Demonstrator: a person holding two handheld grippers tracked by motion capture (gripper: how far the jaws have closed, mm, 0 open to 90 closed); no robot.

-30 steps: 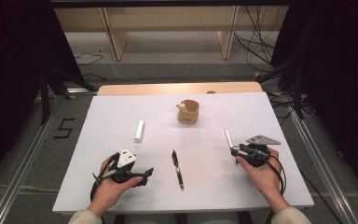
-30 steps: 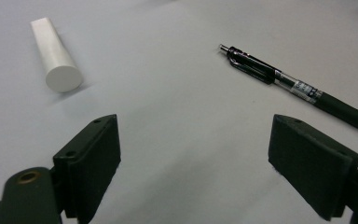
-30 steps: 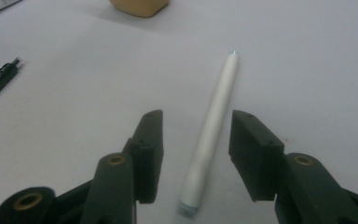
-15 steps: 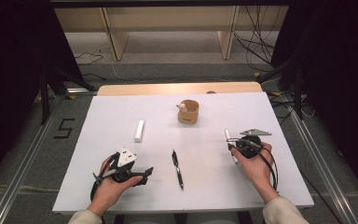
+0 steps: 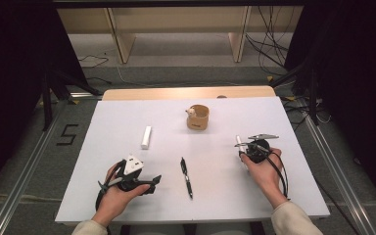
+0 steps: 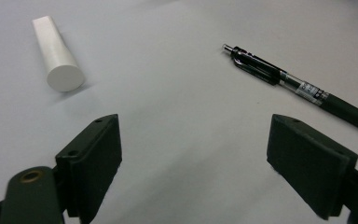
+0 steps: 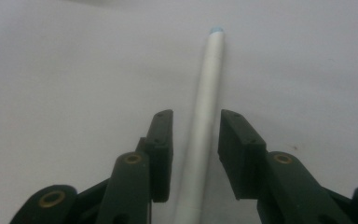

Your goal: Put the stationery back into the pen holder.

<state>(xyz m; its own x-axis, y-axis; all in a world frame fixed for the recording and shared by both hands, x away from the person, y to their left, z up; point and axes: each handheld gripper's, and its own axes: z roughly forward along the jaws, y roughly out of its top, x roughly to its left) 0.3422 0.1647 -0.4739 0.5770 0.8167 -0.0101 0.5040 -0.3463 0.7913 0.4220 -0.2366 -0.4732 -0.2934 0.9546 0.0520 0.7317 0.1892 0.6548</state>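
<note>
The right gripper has just been closing, its 2 jaws astride the white pen without pressing. Keep it centred between them; squeeze evenly, then lift level.

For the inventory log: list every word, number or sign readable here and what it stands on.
"5" – black mark on the floor left of the table.
Black pen: small print on its clear barrel, too blurred to read.
Wooden cup: dark mark on its side, too small to read.
</note>
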